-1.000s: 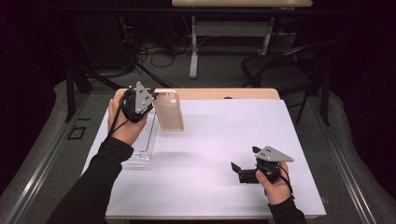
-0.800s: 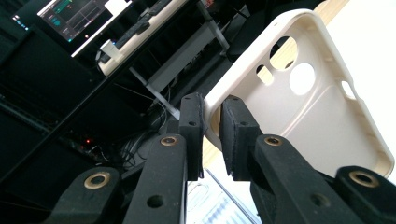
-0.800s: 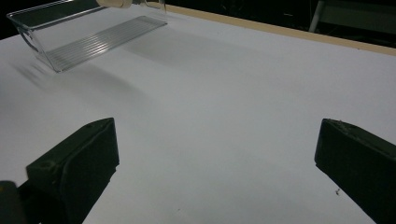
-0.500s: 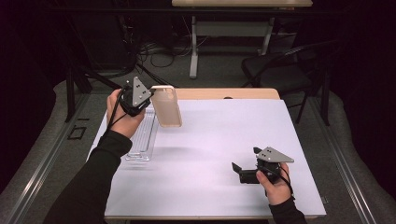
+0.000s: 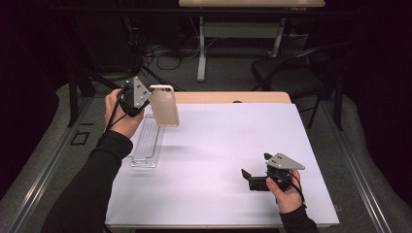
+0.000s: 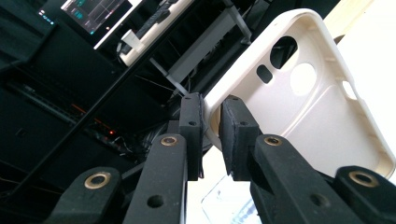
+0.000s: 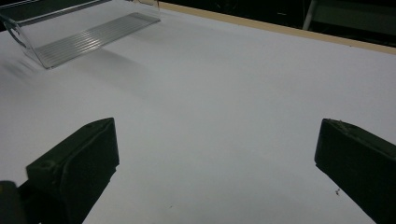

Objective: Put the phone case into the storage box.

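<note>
Left gripper (image 5: 148, 99): at 10 o'clock over the surface (image 5: 218, 160); your jaws are clamped on the edge of the phone case (image 5: 164, 105).
Phone case: cream, held clear of the surface, its open inner side seen in the left gripper view.
Clear tray (image 5: 146, 144): lying on the surface just below your left hand (image 5: 121, 114).
Right gripper (image 5: 252, 175): at 5 o'clock, low over the surface, jaws wide apart, holding nothing.
</note>
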Tool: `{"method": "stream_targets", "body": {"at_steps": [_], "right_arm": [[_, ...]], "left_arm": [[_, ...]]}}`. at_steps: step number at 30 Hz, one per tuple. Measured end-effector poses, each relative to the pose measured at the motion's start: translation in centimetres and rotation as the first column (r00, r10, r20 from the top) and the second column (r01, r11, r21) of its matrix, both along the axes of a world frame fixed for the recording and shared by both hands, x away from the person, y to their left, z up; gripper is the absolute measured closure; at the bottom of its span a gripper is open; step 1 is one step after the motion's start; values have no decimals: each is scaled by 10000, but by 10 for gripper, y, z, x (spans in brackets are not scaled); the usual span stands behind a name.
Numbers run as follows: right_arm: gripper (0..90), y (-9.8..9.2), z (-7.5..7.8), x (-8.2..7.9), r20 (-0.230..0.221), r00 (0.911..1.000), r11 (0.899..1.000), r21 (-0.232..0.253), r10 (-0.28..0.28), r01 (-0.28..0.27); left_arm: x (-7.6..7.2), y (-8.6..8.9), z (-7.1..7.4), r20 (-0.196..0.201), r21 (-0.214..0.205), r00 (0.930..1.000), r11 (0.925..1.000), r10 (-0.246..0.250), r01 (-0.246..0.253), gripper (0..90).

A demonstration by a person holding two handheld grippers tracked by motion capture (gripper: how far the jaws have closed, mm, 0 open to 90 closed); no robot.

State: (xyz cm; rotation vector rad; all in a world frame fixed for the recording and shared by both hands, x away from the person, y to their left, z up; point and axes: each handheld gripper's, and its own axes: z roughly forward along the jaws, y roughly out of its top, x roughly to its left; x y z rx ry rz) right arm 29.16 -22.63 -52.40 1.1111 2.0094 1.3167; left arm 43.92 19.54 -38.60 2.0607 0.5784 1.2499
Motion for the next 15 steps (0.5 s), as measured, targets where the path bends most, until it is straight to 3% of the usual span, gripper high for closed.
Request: {"method": "stream_targets", "body": {"at_steps": [15], "right_arm": [[0,-2,-3,0,143,9995,9994,-154,-294,296]], "left_arm": [[20,12,-1,295,118,9996,9999,32,-35,800]]}}
